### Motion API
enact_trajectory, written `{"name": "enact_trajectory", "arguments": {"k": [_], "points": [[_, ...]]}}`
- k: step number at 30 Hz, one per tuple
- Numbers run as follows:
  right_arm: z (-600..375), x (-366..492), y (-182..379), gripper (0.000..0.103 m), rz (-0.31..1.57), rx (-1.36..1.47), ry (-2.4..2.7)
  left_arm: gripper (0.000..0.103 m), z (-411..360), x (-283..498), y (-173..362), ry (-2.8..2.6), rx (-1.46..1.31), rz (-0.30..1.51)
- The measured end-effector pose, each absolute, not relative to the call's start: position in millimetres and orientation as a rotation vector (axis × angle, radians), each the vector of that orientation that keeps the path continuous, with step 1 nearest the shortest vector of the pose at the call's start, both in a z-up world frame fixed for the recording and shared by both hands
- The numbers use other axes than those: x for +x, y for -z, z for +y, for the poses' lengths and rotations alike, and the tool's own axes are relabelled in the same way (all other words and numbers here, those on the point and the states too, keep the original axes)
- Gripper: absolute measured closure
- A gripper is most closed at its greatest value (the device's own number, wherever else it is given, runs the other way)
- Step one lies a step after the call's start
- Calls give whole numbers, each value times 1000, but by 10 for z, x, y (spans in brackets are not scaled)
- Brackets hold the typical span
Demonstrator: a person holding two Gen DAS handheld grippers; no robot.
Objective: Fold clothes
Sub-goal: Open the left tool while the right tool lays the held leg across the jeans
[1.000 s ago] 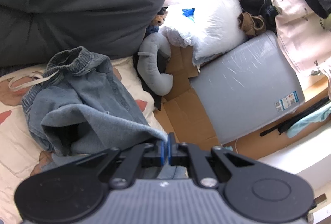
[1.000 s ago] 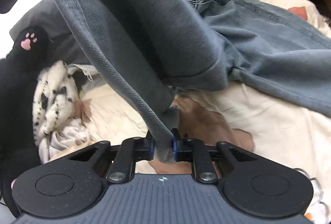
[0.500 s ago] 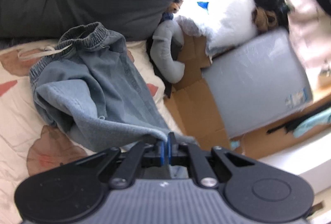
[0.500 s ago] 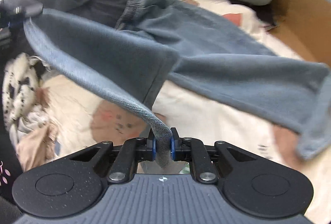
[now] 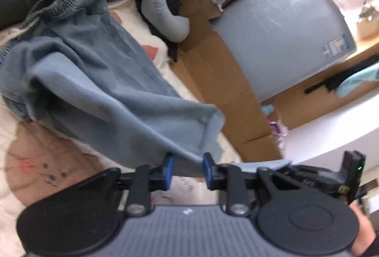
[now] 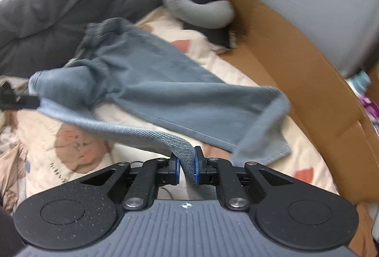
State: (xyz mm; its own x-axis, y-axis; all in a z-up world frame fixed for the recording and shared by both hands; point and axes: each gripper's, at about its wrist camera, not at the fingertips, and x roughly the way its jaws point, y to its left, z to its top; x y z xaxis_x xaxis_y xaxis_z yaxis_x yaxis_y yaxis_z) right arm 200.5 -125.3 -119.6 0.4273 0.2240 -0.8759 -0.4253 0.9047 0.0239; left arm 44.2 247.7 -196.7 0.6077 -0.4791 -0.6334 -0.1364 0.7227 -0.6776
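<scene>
Left wrist: left gripper [image 5: 186,171] jaws apart, nothing pinched; hem of the jeans [image 5: 94,81] hangs just above the gap. Jeans run from 12 out to 10 o'clock across the bed [image 5: 47,162], waistband far end. Grey box [image 5: 279,43] at 1 o'clock has a sticker [image 5: 336,46], text too small to read.

Right wrist: right gripper [image 6: 186,168] clamped on jeans [image 6: 151,81] hem. Cardboard [image 6: 296,81] at 2 o'clock.

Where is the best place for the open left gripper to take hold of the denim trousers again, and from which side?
Grip the hem corner of the trouser leg just ahead of the left gripper, coming straight forward. That edge hangs free above the bedding, so both fingers can close around it.
</scene>
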Motion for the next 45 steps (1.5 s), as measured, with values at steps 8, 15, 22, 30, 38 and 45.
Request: {"name": "enact_trajectory", "arguments": {"k": [8, 15, 22, 30, 38, 45], "points": [[-2008, 1853, 1298, 94, 1050, -74, -252, 75, 3052, 198, 2304, 20, -742, 1004], [-2451, 1633, 1325, 94, 1028, -3, -145, 66, 3378, -22, 2384, -99, -766, 1006], [-2756, 1330, 1272, 95, 978, 50, -35, 55, 3448, 5, 2376, -108, -753, 999], [-2790, 997, 1261, 95, 967, 106, -13, 53, 3478, 79, 2474, -141, -742, 1050], [-2765, 706, 1097, 95, 918, 128, -24, 53, 3535, 85, 2222, -163, -707, 1039], [-2975, 641, 1206, 95, 929, 178, 6, 53, 3606, 12, 2158, -186, -683, 1048]]}}
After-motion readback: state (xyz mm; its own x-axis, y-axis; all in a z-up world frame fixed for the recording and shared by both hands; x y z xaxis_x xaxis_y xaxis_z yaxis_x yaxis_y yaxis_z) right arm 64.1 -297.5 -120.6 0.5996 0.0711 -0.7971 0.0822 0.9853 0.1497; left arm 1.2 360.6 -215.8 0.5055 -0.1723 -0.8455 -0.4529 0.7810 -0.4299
